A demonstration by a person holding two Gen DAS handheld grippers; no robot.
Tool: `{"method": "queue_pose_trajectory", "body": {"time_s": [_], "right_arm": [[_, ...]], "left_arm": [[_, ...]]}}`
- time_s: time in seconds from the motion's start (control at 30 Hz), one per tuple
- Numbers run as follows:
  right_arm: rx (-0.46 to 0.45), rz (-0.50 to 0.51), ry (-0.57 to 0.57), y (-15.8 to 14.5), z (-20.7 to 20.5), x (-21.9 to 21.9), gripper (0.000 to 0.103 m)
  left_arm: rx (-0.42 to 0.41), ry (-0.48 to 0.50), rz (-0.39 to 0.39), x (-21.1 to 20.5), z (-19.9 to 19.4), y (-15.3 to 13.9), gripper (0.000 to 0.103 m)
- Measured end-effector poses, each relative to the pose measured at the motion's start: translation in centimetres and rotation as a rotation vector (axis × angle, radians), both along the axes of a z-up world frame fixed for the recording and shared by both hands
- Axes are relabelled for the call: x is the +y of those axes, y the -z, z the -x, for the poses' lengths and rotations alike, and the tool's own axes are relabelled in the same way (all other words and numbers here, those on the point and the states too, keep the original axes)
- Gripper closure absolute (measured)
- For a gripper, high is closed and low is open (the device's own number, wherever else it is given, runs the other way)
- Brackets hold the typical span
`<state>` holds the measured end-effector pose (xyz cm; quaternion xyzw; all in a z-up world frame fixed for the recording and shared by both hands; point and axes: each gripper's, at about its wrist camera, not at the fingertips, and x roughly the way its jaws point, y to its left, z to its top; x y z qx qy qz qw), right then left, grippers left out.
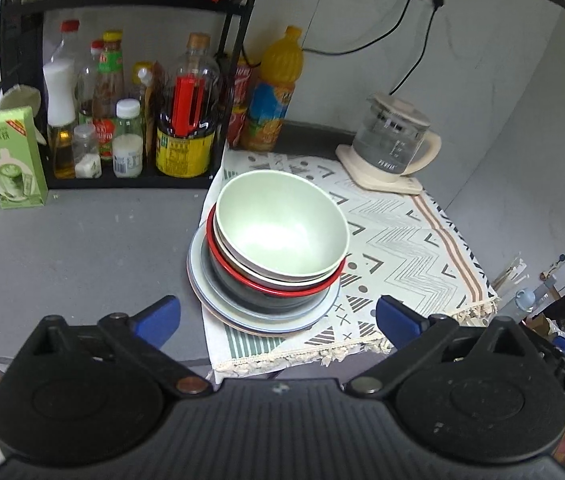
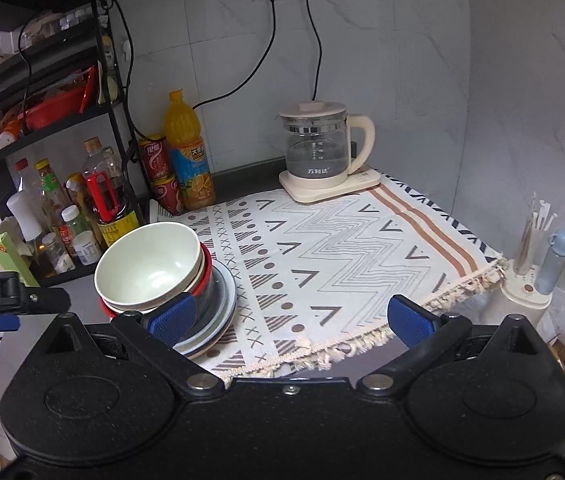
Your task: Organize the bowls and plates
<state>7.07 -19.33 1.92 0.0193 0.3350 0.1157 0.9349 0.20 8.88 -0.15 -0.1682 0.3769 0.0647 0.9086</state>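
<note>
Nested on the left edge of the zigzag-patterned fringed cloth (image 1: 402,240): a pale green round bowl (image 1: 282,224) tilted on top, a cream bowl under it, then a red-rimmed dark bowl (image 1: 266,286), all seated in a dished pale blue plate (image 1: 314,314) with at least one more plate beneath. Stacked largest at the bottom, apparently to keep the pile stable, though the top bowl leans toward the cloth's left edge.

Left gripper (image 1: 278,316) spread wide, empty, hovering just short of the cloth's near fringe and squarely facing the stack, blue pads either side of the plates. Right gripper (image 2: 292,318) likewise spread and empty, off the cloth's near edge, its left blue pad (image 2: 174,318) overlapping the stack in view; contact cannot be told.

Glass kettle on a cream base (image 2: 322,152) at the cloth's far end, well apart from the stack; black wire rack of bottles (image 1: 122,120) just beyond the cloth's left edge.

Likely the stack complete or nearly so.
</note>
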Motion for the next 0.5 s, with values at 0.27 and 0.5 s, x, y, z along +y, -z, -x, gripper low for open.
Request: {"method": "queue_pose_trajectory", "body": {"time_s": [0.27,0.5], "right_arm": [[0.002,-0.042,-0.004,-1.4,2.5,-1.3,0.000],[-0.007,-0.062,-0.028,-2.2,4.8,-1.3,0.000]], "left_arm": [[-0.046,0.005,-0.009,-0.8,3.4,-1.8,0.000],[-0.068,-0.007,-0.032,-0.6,6.0,-2.8,0.000]]}}
